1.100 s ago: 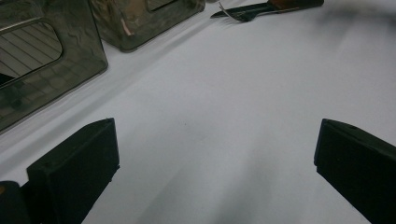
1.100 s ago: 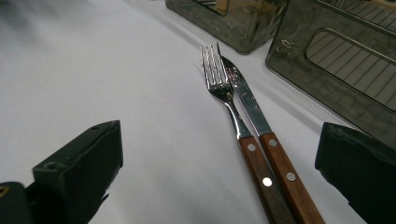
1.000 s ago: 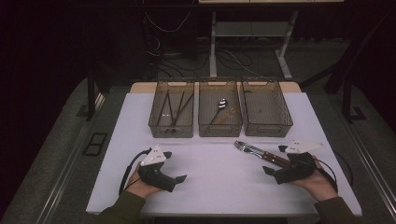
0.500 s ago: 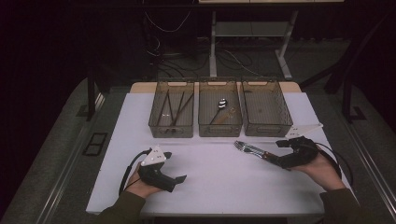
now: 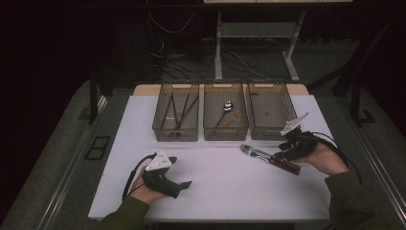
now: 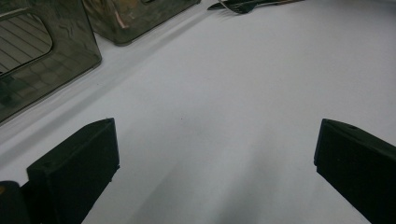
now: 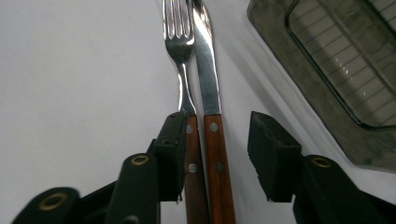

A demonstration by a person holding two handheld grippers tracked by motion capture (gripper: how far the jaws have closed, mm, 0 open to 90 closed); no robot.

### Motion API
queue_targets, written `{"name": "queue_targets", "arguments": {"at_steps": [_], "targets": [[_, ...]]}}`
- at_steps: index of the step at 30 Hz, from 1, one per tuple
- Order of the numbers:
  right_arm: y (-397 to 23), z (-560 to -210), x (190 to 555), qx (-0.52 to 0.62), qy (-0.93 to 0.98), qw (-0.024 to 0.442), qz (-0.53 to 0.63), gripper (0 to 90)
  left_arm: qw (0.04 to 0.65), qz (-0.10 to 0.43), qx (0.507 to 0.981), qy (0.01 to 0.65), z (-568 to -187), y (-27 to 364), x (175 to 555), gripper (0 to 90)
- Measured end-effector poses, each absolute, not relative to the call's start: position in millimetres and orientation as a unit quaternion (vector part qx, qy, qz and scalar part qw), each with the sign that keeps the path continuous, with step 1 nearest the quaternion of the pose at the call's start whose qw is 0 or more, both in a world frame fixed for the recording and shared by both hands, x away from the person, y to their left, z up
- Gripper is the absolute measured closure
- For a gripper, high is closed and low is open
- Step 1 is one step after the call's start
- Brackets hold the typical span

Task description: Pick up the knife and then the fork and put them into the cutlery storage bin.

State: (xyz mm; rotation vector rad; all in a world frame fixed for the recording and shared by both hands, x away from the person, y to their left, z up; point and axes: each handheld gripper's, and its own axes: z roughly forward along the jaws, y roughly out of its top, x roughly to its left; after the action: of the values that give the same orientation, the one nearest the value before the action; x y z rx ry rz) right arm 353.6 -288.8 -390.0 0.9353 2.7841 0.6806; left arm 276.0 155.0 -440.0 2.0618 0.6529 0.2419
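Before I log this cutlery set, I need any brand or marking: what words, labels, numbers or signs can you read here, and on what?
None can be read.
fork: bare metal, wooden handle with rivets, no stamp to see.
knife: blade plain, no mark to see.
three bins: smoky clear walls, no label.
left gripper and right gripper: black jaws, no lettering.

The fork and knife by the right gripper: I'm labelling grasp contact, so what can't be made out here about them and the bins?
- Fork and knife: handle ends cut off by the right gripper view's bottom edge.
- Right gripper: its left pad covers the fork handle's edge, so contact is unclear; the right pad stands clear of the knife.
- High view: the hand hides the handle grip.
- Left bin: dark sticks too small to identify.
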Motion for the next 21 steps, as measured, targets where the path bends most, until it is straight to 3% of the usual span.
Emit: {"name": "queue_targets", "arguments": {"at_steps": [10, 21], "targets": [[-276, -406, 369, 0.271, 0.95, 0.043, 0.149, 69.6, 0.461, 0.097, 0.841, 0.266, -440, 155, 276, 0.0], [-268, -412, 377, 0.255, 0.961, 0.025, 0.103, 75.0, 0.462, 0.096, 0.841, 0.266, -440, 154, 276, 0.0]]}}
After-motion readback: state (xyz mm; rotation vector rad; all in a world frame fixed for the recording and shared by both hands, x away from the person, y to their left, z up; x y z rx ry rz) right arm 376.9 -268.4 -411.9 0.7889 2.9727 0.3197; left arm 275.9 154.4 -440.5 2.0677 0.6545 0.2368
